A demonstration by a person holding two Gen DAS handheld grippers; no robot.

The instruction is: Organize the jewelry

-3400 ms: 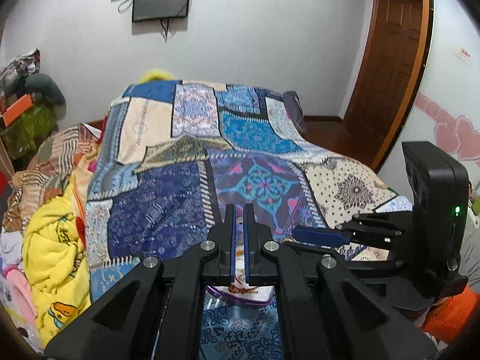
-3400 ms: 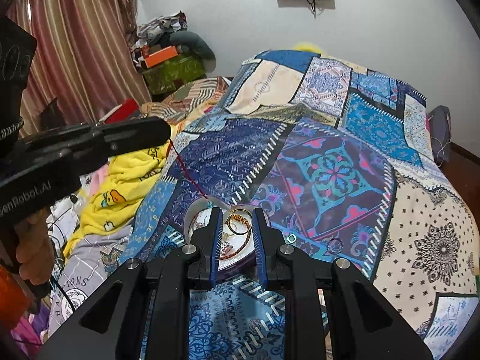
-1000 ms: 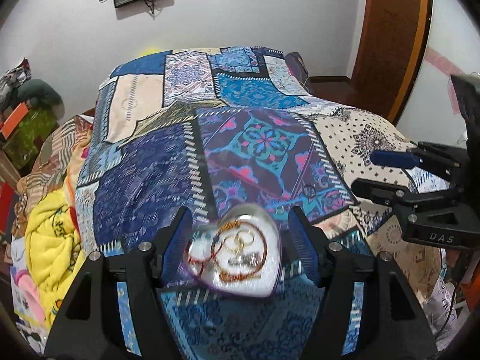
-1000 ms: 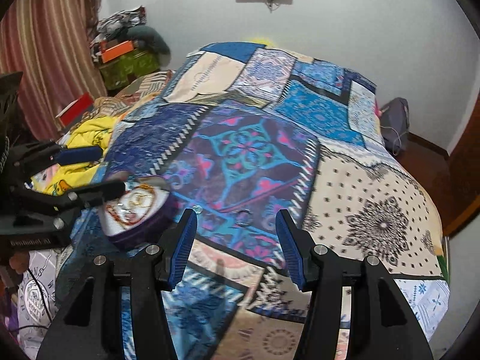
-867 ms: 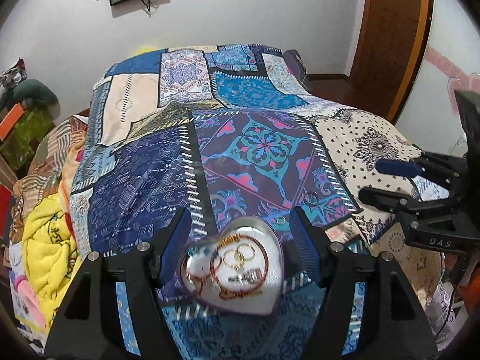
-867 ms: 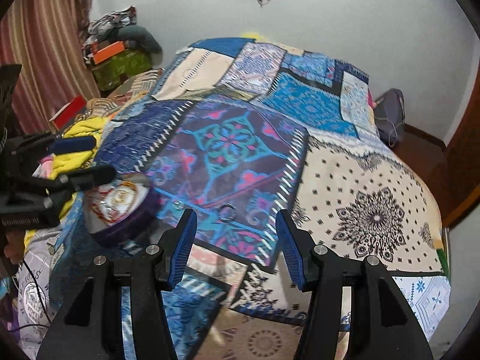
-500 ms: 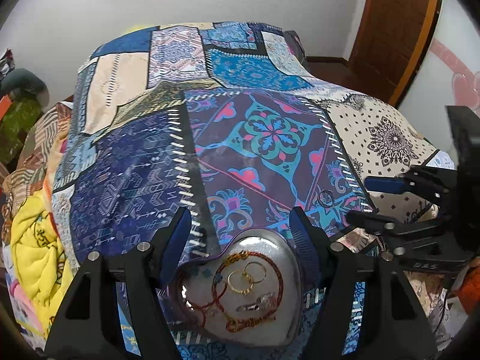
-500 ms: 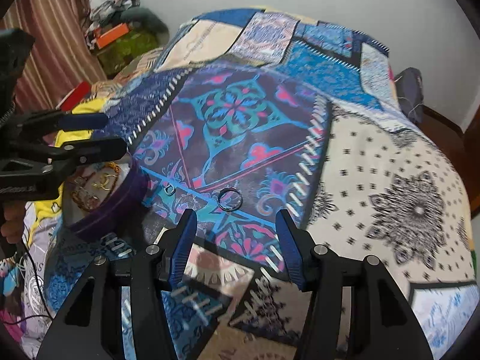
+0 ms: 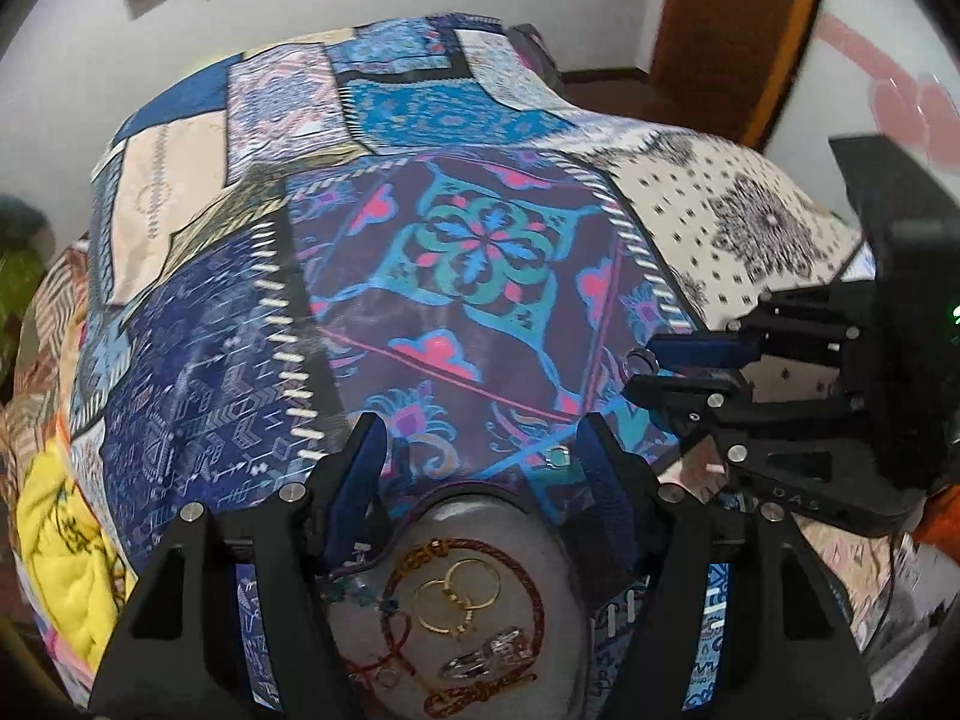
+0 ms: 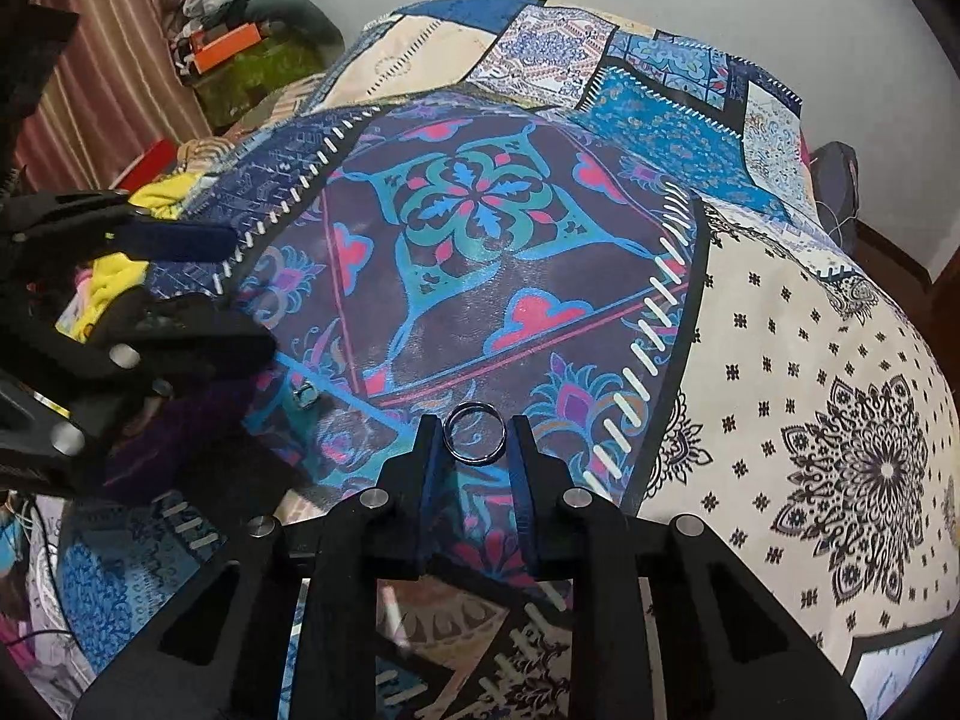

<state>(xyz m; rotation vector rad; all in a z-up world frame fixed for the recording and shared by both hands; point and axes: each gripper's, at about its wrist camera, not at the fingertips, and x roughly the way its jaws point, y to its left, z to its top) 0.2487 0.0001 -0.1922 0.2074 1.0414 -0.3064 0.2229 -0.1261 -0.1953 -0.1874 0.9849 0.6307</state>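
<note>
My right gripper (image 10: 474, 441) is down on the bed (image 10: 810, 360), jaws just been closing, ring (image 10: 474, 434) between them; pads look right at its sides, can't confirm a pinch. Ring lies flat on the quilt, near the bed's near edge. My left gripper (image 9: 480, 468) has jaws spread around the heart dish (image 9: 480, 546), which sits at the near edge with bracelet (image 9: 528, 588) and hoops (image 9: 456, 594) inside. Small ring (image 9: 558, 455) lies on the quilt just past the dish.
</note>
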